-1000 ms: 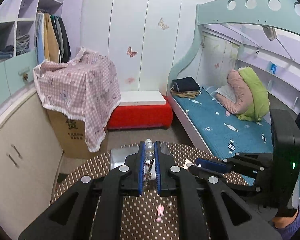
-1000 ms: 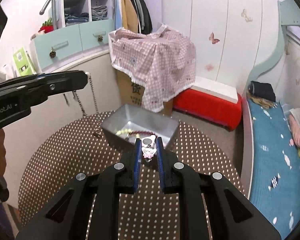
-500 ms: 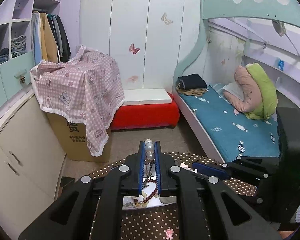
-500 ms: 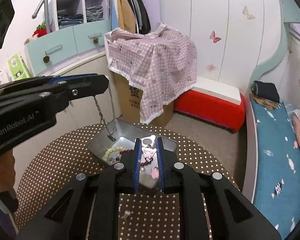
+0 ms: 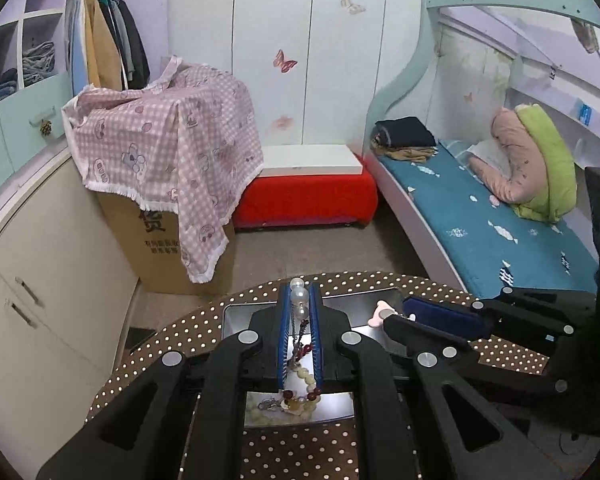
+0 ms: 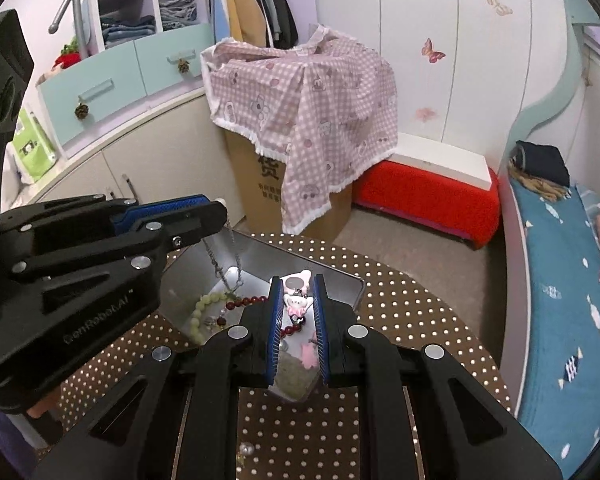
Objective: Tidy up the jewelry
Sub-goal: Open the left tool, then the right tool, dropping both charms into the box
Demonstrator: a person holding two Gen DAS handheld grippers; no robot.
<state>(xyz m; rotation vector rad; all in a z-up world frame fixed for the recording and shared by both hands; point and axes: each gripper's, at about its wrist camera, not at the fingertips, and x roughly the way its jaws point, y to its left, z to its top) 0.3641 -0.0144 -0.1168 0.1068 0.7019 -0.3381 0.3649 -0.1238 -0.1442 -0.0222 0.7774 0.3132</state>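
Jewelry is held in both tools over the tray on the dotted bench. Nearest in the right wrist view, a stray pearl piece lies on the bench outside the tray and could be overlooked. The right tool is pinched on a pink bear charm; the left tool is pinched on a pearl pendant, whose chain hangs into the tray. Beneath lie a green bead bracelet and a red bead strand. If the chain is dropped onto these, it is likely to tangle with them. The tools are close together, so a bump may be caused by either release. The charm is near the tray's far rim and could be let fall outside it.
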